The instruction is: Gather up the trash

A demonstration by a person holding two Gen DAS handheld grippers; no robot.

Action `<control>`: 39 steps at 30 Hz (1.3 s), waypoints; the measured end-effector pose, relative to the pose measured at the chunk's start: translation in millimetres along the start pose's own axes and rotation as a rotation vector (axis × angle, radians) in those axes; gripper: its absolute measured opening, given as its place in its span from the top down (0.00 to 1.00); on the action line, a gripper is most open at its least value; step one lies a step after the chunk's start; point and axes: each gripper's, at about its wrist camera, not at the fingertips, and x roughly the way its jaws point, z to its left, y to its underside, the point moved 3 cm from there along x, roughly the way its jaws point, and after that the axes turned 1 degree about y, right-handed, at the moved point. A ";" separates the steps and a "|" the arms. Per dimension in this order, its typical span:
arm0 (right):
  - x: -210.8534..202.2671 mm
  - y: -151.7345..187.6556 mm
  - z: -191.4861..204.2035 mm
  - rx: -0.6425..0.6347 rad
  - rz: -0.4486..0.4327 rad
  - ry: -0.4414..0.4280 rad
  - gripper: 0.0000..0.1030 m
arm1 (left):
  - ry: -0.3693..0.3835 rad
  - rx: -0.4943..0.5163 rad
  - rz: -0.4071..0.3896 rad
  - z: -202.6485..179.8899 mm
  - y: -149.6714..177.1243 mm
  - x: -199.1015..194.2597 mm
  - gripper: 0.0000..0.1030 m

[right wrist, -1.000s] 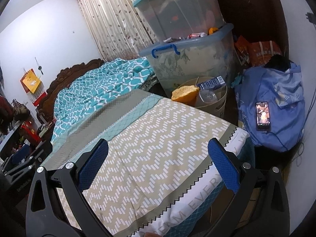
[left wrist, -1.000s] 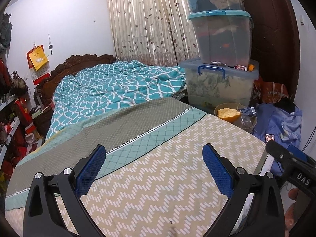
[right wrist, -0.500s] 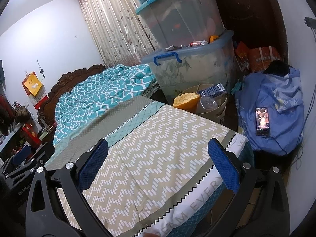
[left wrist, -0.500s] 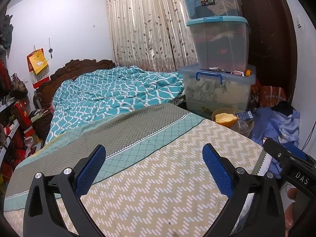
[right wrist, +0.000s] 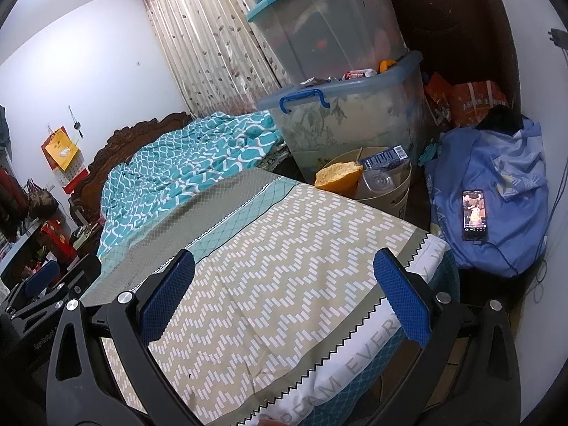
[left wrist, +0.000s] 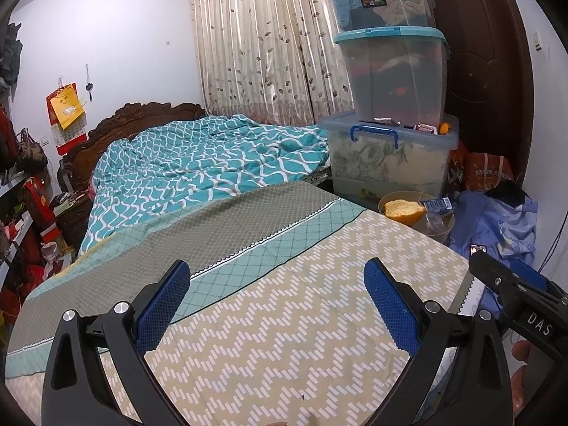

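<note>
A round tan trash bin [right wrist: 392,197] stands on the floor past the bed's far corner; it also shows in the left wrist view [left wrist: 442,229]. It holds an orange-rinded fruit peel [right wrist: 339,175], a blue carton [right wrist: 385,158] and a clear plastic cup [right wrist: 378,181]. My left gripper [left wrist: 277,305] is open and empty above the patterned bedspread [left wrist: 284,319]. My right gripper [right wrist: 284,294] is open and empty above the bed's corner. The right gripper's body [left wrist: 522,294] shows at the right edge of the left wrist view.
Stacked clear storage boxes [left wrist: 394,106] stand behind the bin. A blue cloth heap [right wrist: 497,191] with a lit phone [right wrist: 474,214] lies on the floor at right. A teal quilt [left wrist: 198,170] covers the bed's head end. Shelves of bags [left wrist: 21,206] stand at left.
Both views have tilted up and drawn back a little from the bin. Both grippers stay open and empty.
</note>
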 end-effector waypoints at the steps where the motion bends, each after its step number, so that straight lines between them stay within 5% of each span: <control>1: 0.1 0.1 0.0 0.000 0.001 -0.001 0.03 | 0.004 0.007 0.006 -1.4 0.9 1.0 0.08; 39: 3.2 5.4 -3.3 0.017 0.039 -0.008 0.03 | -0.003 0.012 0.025 -7.7 7.7 0.9 0.08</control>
